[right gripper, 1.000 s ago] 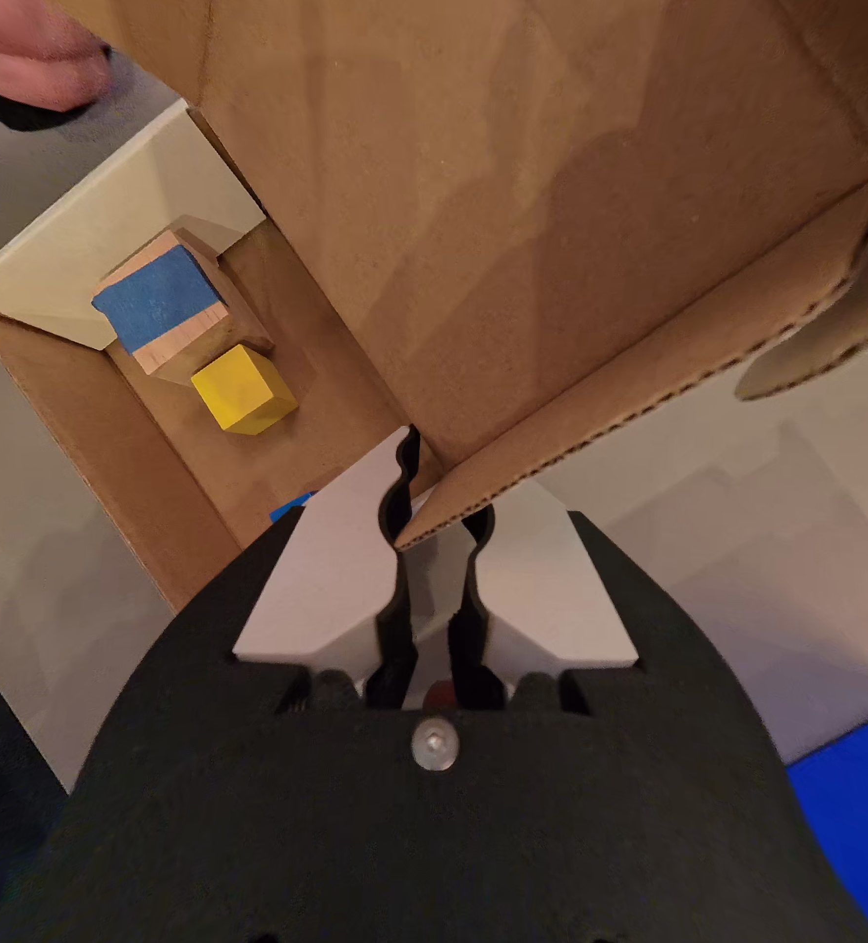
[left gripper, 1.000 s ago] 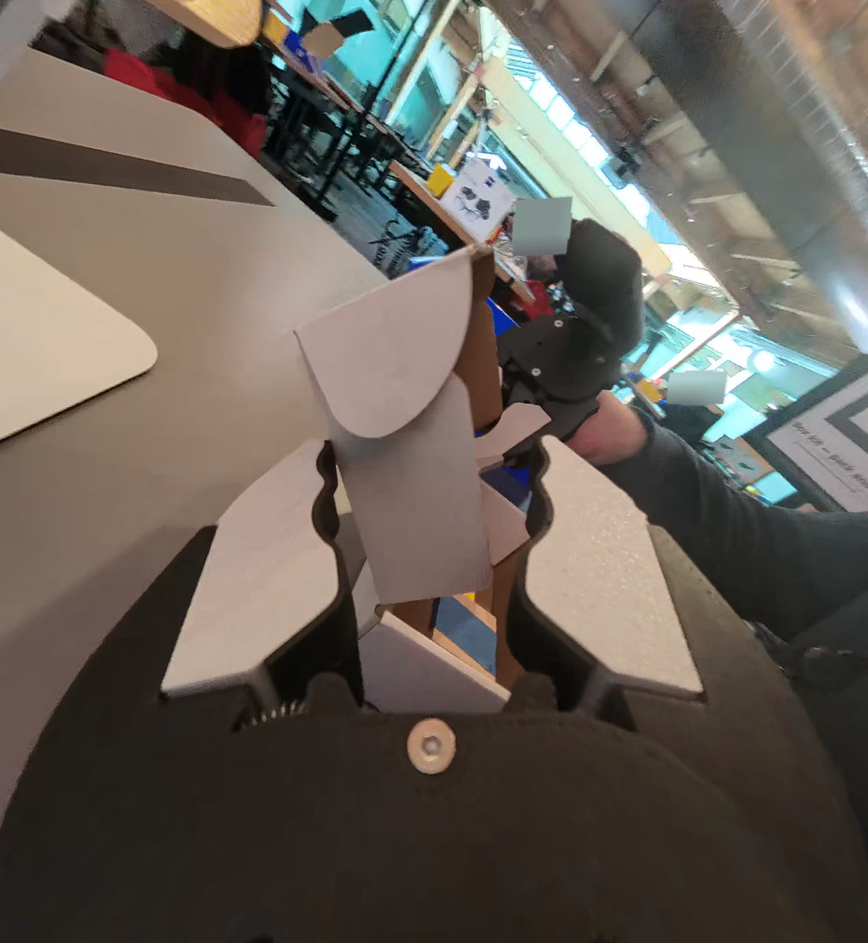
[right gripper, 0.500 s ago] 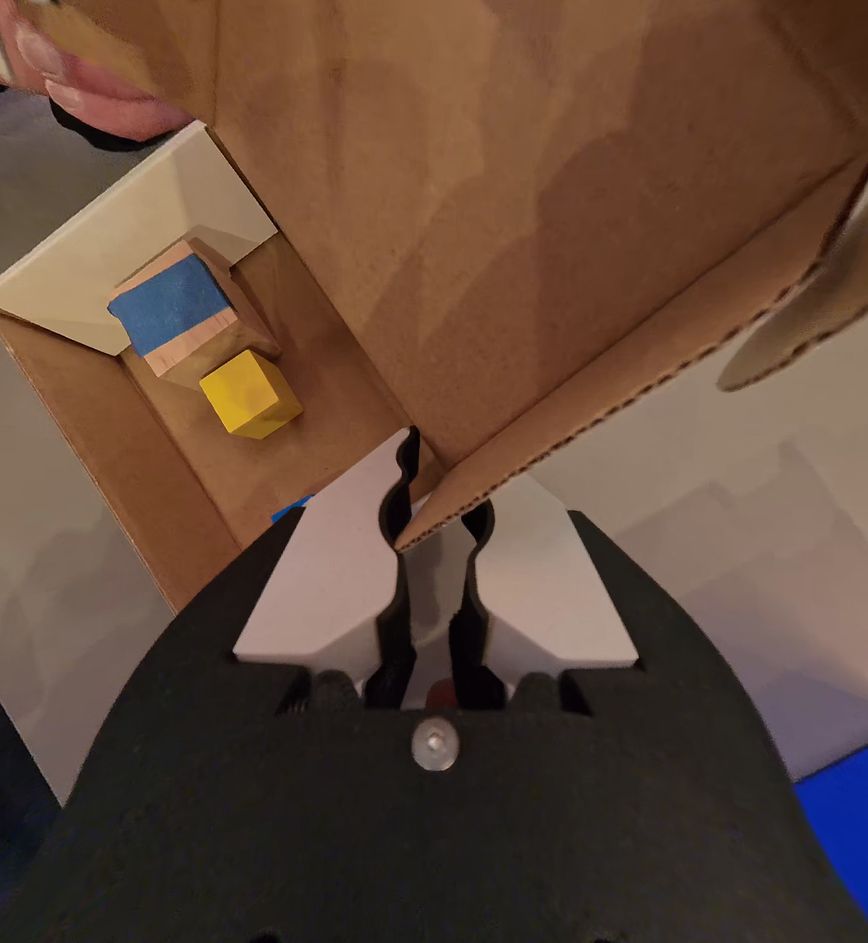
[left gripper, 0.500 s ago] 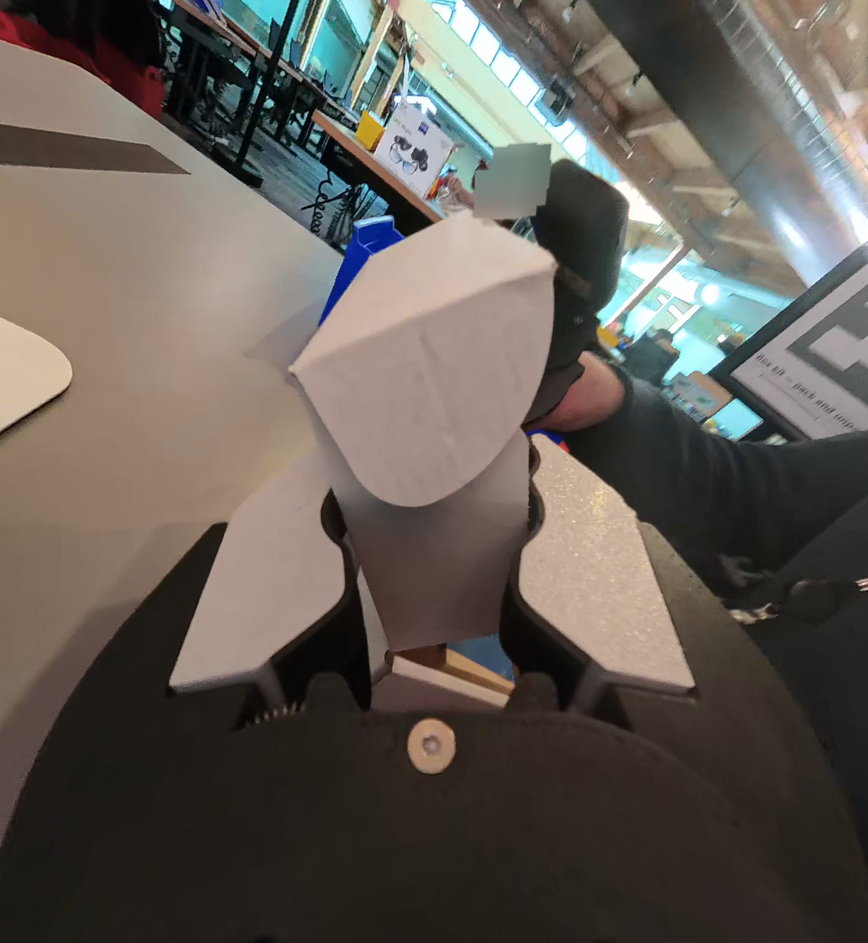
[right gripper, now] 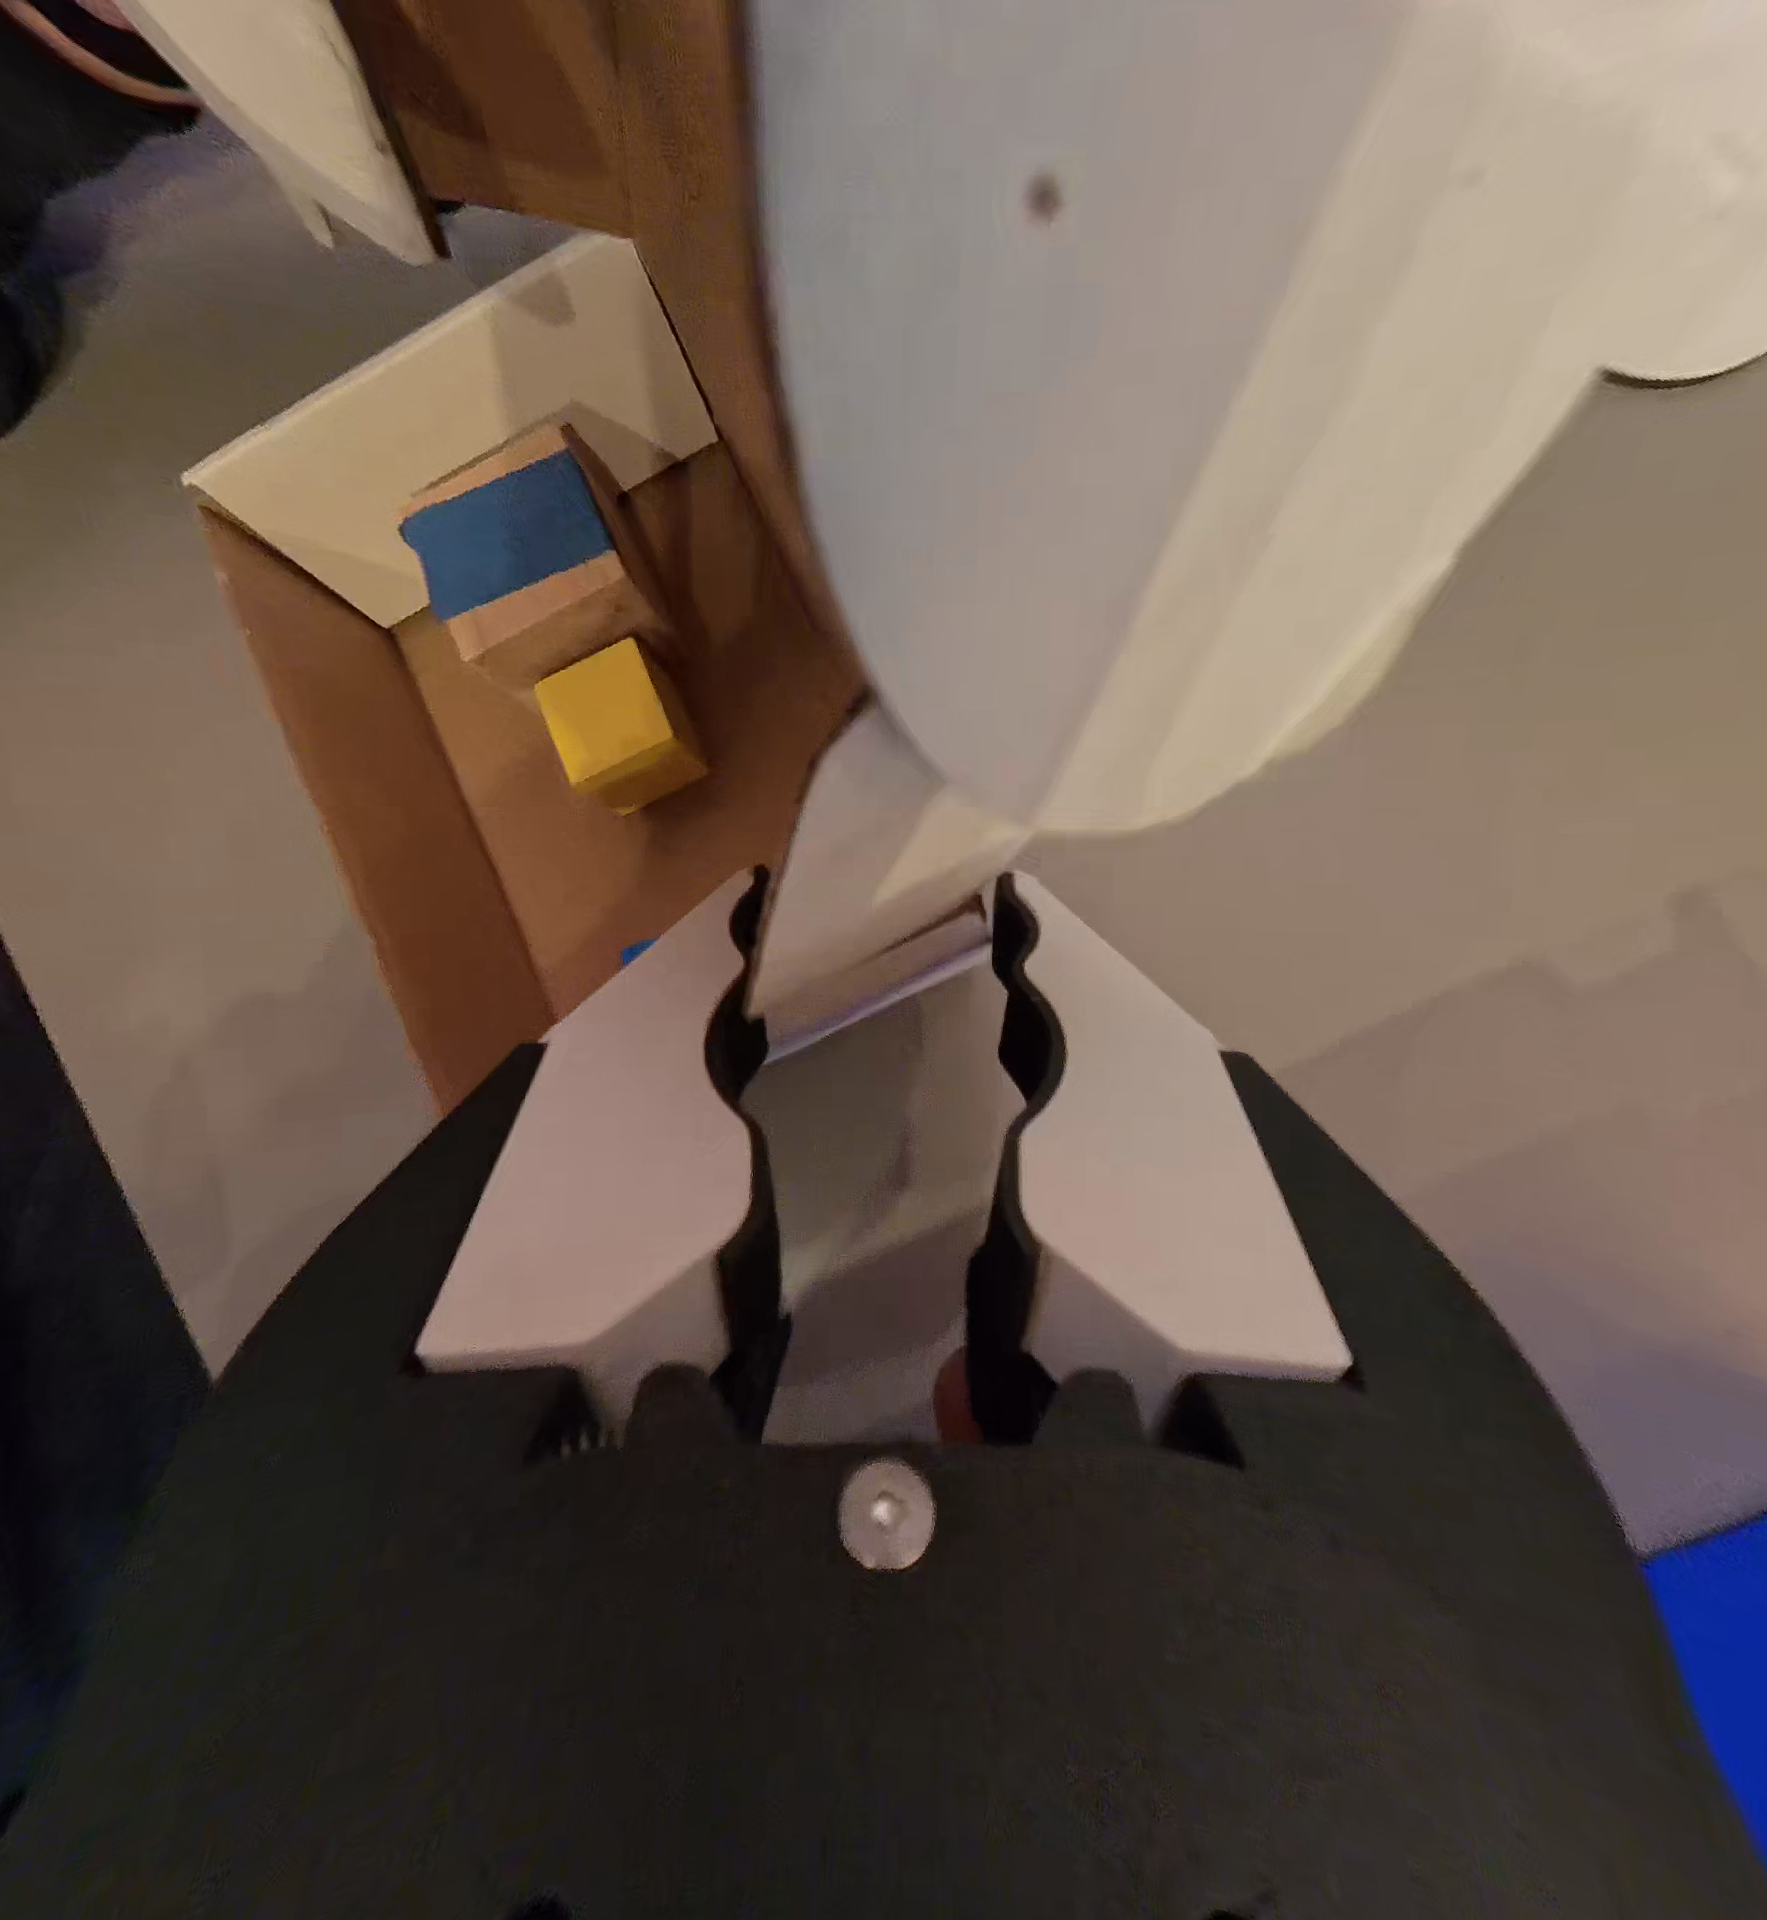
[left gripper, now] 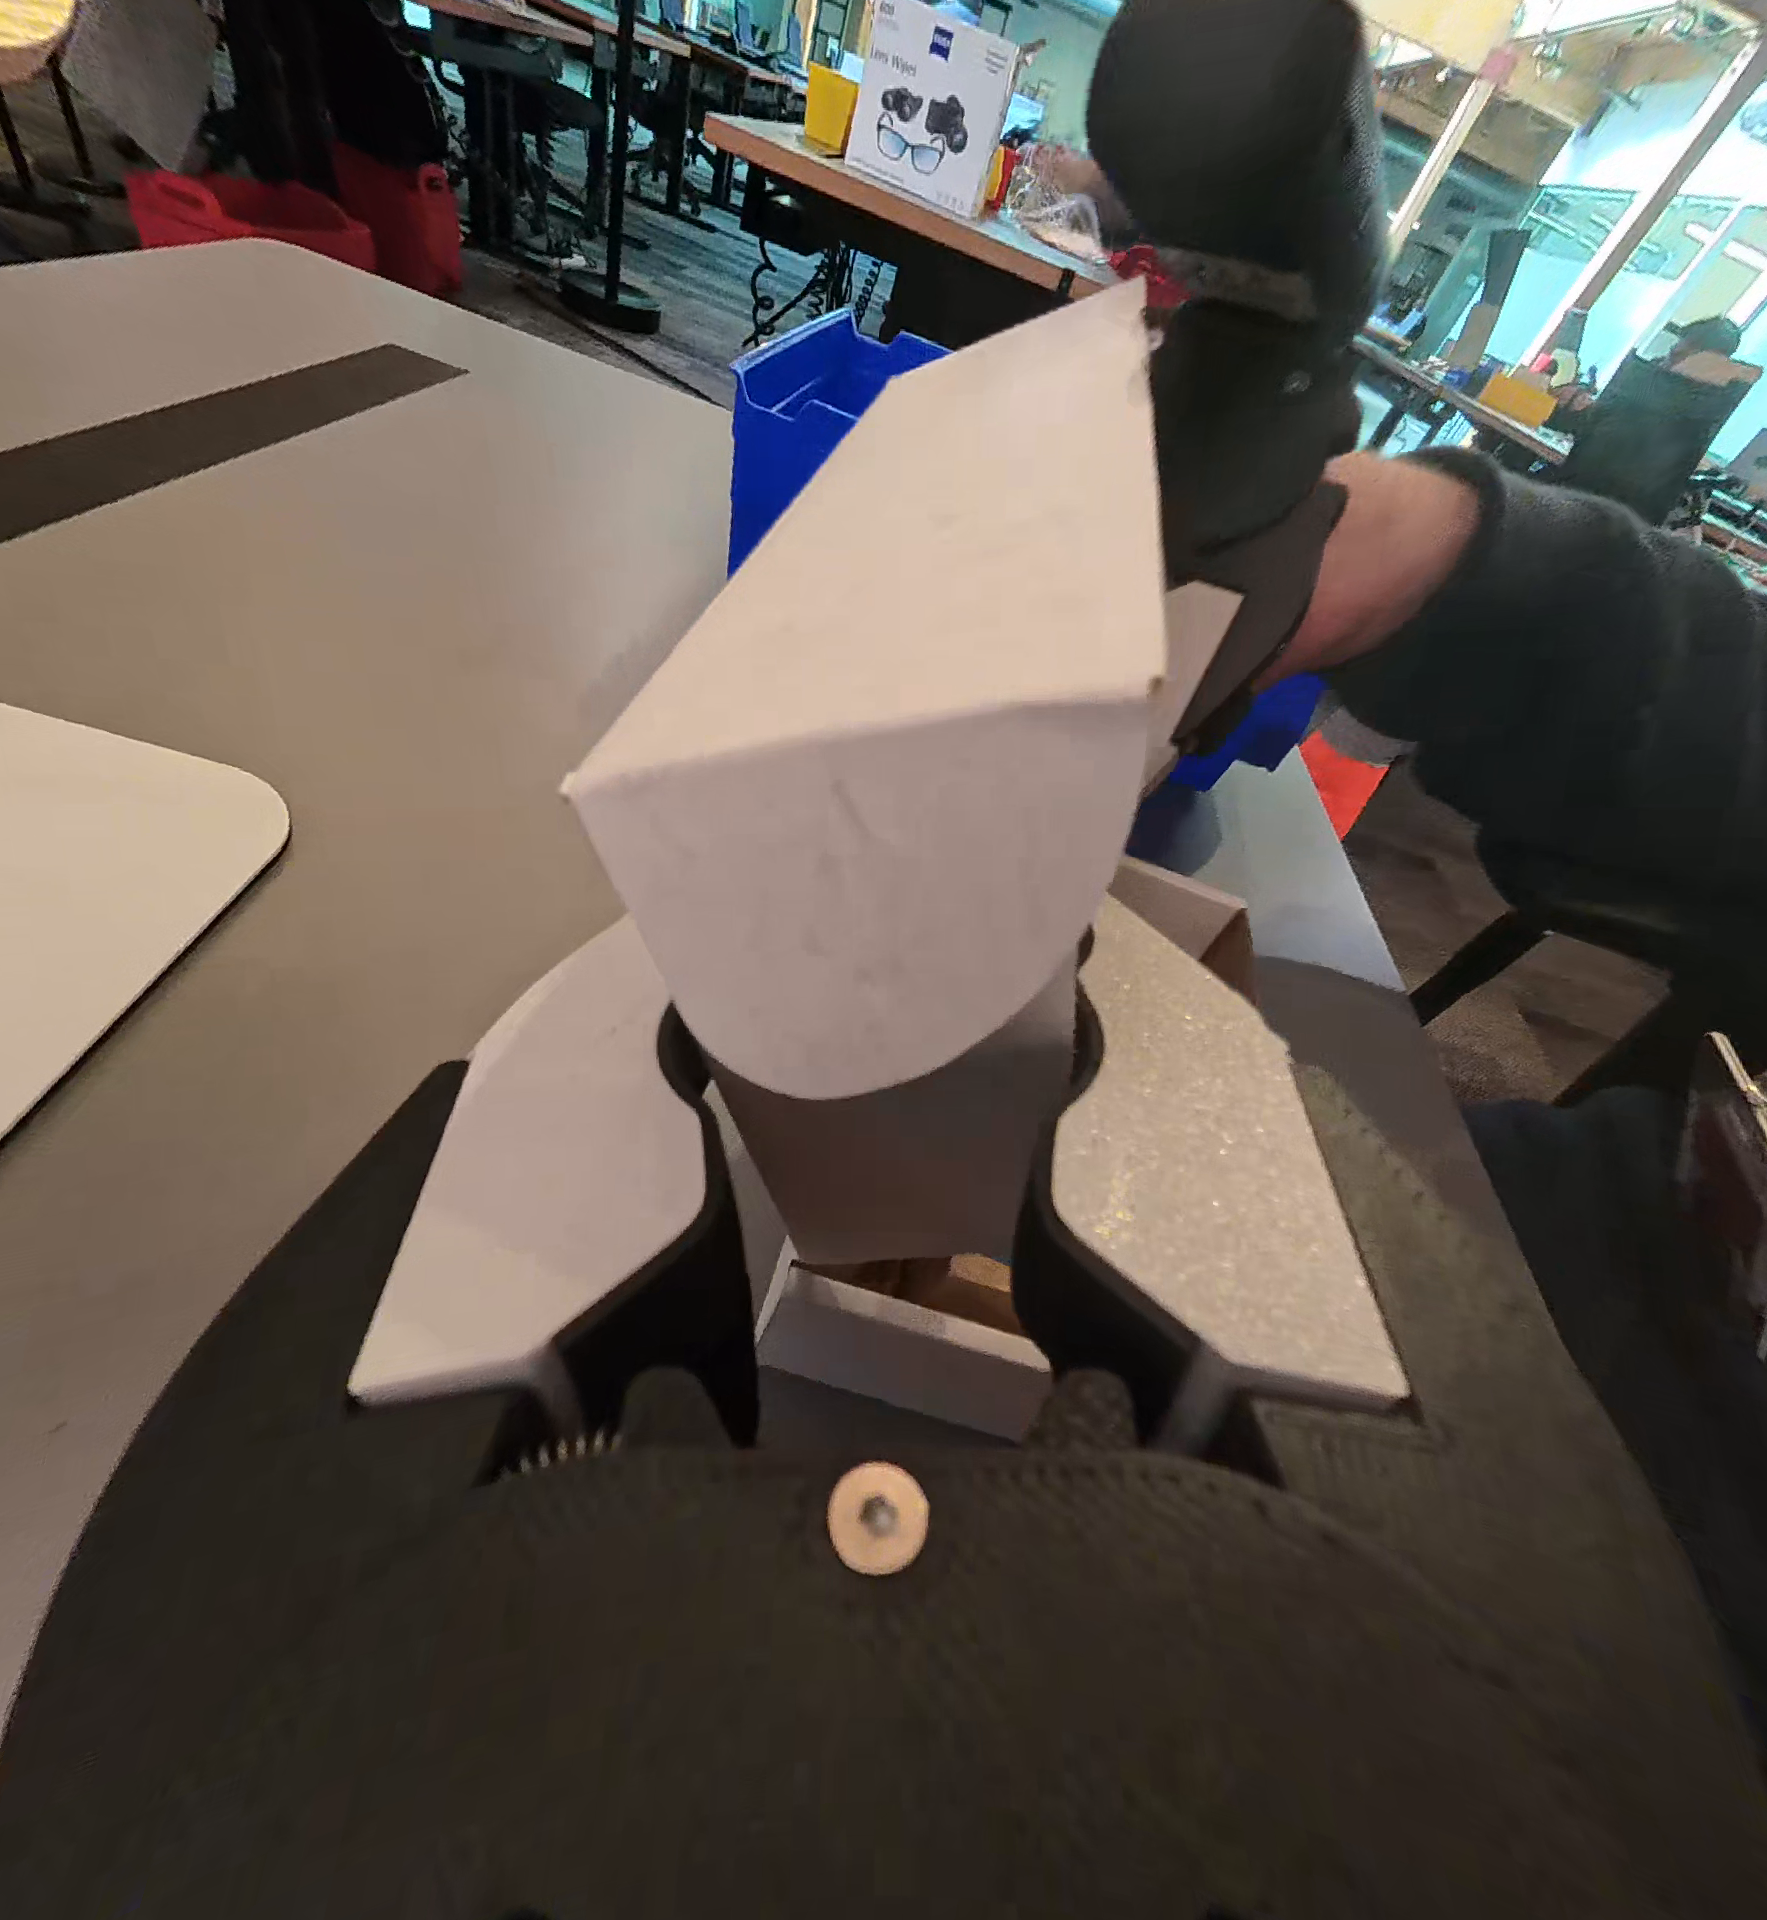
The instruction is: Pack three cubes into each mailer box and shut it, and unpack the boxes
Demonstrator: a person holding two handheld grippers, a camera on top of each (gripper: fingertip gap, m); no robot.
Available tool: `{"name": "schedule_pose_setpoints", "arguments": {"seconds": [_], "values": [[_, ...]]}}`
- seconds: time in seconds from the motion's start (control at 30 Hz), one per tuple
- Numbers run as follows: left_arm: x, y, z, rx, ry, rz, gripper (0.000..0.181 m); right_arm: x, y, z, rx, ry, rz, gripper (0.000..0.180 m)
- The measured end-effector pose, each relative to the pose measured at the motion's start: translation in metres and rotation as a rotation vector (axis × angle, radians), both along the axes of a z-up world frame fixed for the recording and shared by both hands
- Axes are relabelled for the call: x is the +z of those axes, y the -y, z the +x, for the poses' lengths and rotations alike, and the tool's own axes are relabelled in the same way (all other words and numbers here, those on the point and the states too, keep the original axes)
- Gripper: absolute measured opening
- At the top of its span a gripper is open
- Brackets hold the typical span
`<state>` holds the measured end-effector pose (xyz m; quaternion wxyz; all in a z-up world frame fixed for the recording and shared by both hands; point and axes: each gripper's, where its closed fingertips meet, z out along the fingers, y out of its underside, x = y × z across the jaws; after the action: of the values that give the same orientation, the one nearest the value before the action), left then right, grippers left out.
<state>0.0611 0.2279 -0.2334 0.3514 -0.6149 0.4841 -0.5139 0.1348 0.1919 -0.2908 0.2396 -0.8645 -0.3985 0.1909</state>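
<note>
mailer box (right gripper: 370,790) on grey table (left gripper: 359,644), lid (left gripper: 920,665) now folded further down than a second ago; closing step under way. blue-topped cube (right gripper: 510,545) and yellow cube (right gripper: 614,722) inside, third mostly hidden. right gripper (right gripper: 874,935) released from lid, jaws apart. left gripper (left gripper: 874,1039) spread wide around lid flap, not clamping. blue bin (left gripper: 806,416) beyond; workshop benches behind.
</note>
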Motion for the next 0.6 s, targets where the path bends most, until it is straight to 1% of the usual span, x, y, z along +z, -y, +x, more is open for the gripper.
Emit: {"name": "schedule_pose_setpoints", "arguments": {"seconds": [0.13,0.2,0.23,0.37,0.4,0.47,0.53,0.6], "values": [[0.000,0.001,-0.001,0.005,-0.005,0.010,0.064,0.005,0.013,0.012,-0.038,0.024,-0.085,0.041],[0.000,0.002,-0.002,0.003,-0.013,0.017,0.064,0.008,0.022,0.018,-0.047,0.047,-0.137,0.049],[0.000,0.002,-0.003,0.002,-0.022,0.026,0.063,0.013,0.022,0.021,-0.051,0.053,-0.129,0.053],[-0.001,0.005,-0.006,-0.015,-0.049,0.066,0.063,0.042,0.011,0.020,-0.068,-0.042,-0.068,0.051],[-0.002,0.005,-0.006,-0.021,-0.057,0.077,0.063,0.047,0.008,0.019,-0.065,-0.071,-0.063,0.049],[-0.003,0.006,-0.006,-0.030,-0.082,0.097,0.063,0.055,0.007,0.013,-0.037,-0.149,-0.081,0.036],[-0.003,0.007,-0.006,-0.036,-0.105,0.116,0.063,0.059,0.008,0.004,-0.001,-0.233,-0.104,0.015],[-0.005,0.007,-0.004,-0.030,-0.127,0.132,0.063,0.054,0.006,0.002,0.011,-0.222,-0.090,0.012]]}}
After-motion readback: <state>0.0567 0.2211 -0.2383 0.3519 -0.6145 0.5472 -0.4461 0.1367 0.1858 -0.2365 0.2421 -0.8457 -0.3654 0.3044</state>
